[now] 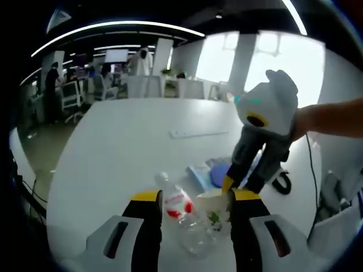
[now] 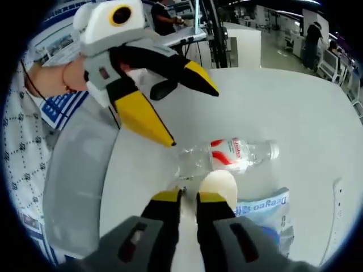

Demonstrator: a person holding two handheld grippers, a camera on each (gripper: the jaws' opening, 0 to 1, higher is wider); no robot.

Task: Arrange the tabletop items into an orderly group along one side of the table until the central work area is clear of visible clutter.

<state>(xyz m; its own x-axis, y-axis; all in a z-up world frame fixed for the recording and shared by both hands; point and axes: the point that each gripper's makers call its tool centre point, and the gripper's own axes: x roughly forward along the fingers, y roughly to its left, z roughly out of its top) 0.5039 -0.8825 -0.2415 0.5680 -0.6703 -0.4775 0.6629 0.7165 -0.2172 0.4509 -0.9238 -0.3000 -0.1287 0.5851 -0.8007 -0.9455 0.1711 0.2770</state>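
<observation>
A clear plastic bottle [image 1: 182, 211] with a red label lies on its side on the white table [image 1: 125, 141]. Beside it stands a white cup [image 1: 214, 211] with a green plant print. My left gripper [image 1: 196, 196] is open, its yellow-tipped jaws straddling both the bottle and the cup. My right gripper [image 1: 240, 184], held by a person's hand, comes down from the right onto the cup's rim. In the right gripper view its jaws [image 2: 188, 197] stand almost together at the edge of the cup [image 2: 221, 182], with the bottle [image 2: 229, 156] just beyond. The left gripper [image 2: 193, 117] hangs open above the bottle.
A blue printed packet [image 2: 264, 207] lies next to the cup, seen as blue items [image 1: 205, 170] behind it. A black cable loop [image 1: 282, 182] sits further right. A pale strip [image 1: 198, 134] lies mid-table. A grey chair [image 2: 79, 181] stands at the table's edge. Office desks and people fill the background.
</observation>
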